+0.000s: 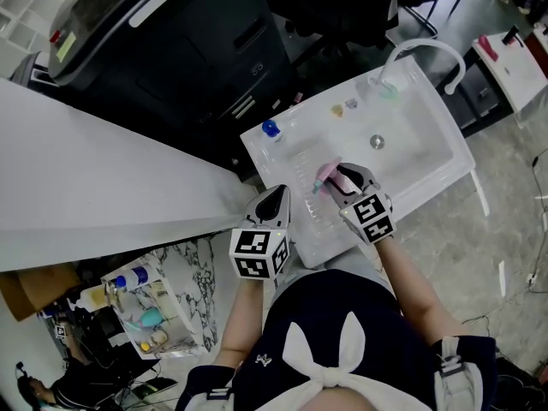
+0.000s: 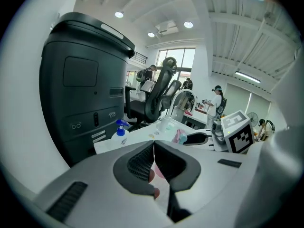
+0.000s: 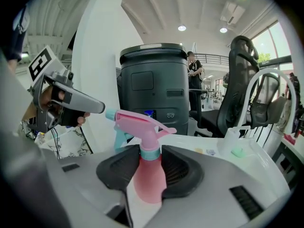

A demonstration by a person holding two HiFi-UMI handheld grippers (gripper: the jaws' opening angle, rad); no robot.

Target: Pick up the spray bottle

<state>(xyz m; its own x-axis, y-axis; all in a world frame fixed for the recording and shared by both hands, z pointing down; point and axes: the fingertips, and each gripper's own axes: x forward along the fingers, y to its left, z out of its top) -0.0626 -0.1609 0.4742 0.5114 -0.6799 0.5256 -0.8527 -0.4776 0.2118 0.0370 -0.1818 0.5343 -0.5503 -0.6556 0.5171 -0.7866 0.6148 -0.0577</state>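
A pink spray bottle with a pink trigger head and teal nozzle stands upright between the pads of my right gripper, which is shut on its neck and shoulder. In the head view the same spray bottle sits in the right gripper over the near part of the white sink unit. My left gripper hovers just left of it at the sink's front edge. Its jaws are shut with nothing between them. From the left gripper view, the spray bottle shows ahead to the right.
A blue-capped pump bottle stands at the sink's far left corner. A curved white faucet rises at the far end. A large black bin stands behind, and a white panel runs along the left. Small items lie near the faucet.
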